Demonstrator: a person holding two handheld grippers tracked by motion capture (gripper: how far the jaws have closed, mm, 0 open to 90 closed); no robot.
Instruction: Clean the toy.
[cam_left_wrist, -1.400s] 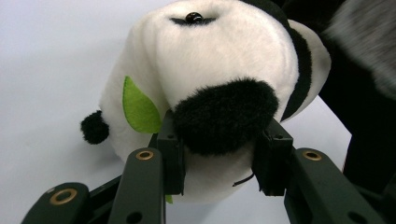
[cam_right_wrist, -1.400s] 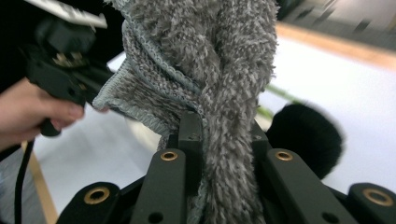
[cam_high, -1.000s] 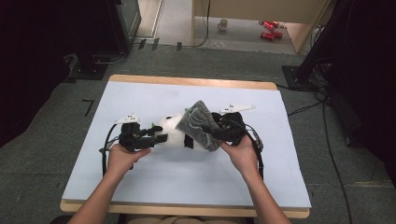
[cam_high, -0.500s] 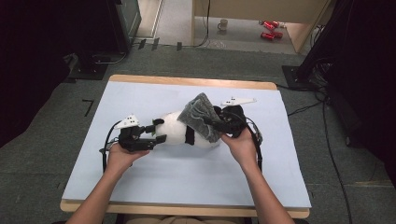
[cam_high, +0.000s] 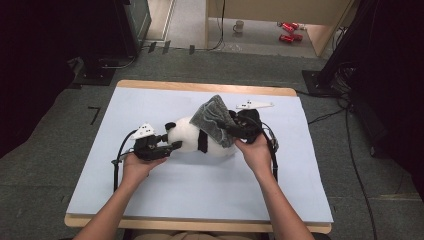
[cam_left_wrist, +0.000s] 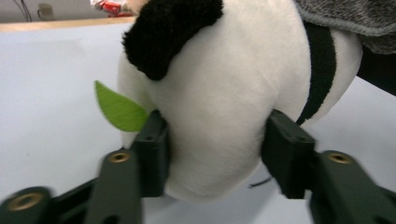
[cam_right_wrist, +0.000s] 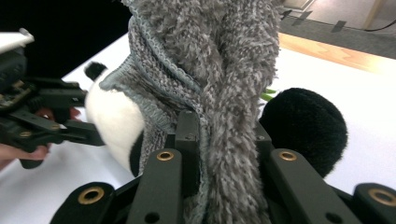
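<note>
At the centre of the surface (cam_high: 150, 200) lay the toy panda (cam_high: 200, 142), the left hand-held gripper (cam_high: 167, 146) just closing on it, the right hand-held gripper (cam_high: 227, 129) clamped on the grey garment (cam_high: 214, 119), probably best eased on slowly.

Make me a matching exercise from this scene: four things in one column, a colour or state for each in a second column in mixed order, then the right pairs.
Things:
1. left gripper
2. right gripper
3. felt leaf
4. table mat

States or colours:
A. green
B. pale blue
C. clamped on the grey knitted cloth
D. jaws on both sides of the toy panda, pressing into its white plush

Pairs: 1-D, 2-C, 3-A, 4-B
</note>
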